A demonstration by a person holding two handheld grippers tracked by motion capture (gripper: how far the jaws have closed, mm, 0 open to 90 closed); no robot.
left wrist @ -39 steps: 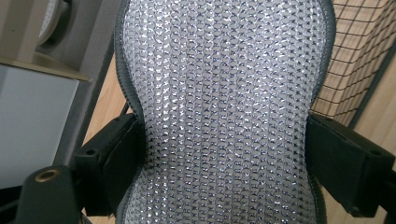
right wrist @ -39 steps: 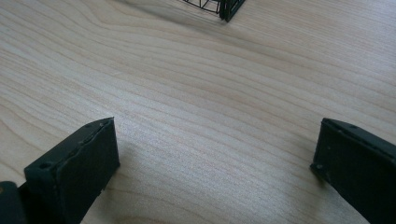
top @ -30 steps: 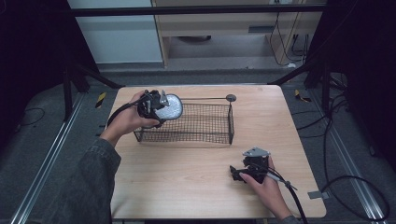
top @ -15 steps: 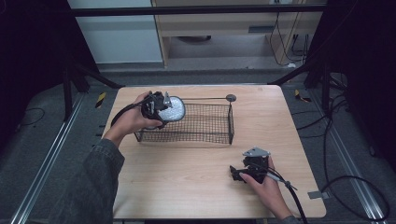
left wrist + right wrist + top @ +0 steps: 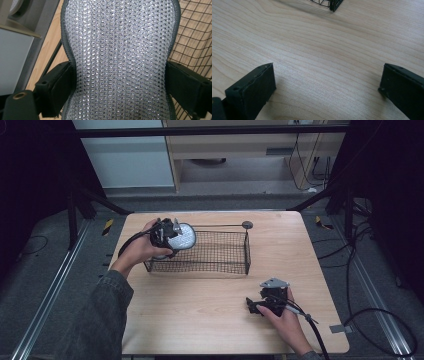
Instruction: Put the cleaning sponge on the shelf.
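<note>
A wire basket (image 5: 220,255) stands on the table (image 5: 200,310), toward its far edge and left of centre. A mesh pad (image 5: 181,238) hangs over the basket's left end, between the jaws of the left gripper (image 5: 167,234). The right gripper (image 5: 260,305) rests near the table's near right corner, well apart from the basket.

The left gripper (image 5: 167,234) holds a silver mesh pad (image 5: 182,237) over the left end of the black wire basket (image 5: 220,255), which stands on the wooden counter (image 5: 200,310); its jaws have just been opening with the pad between them. The right gripper (image 5: 255,305) rests on the counter, well apart from the basket.
</note>
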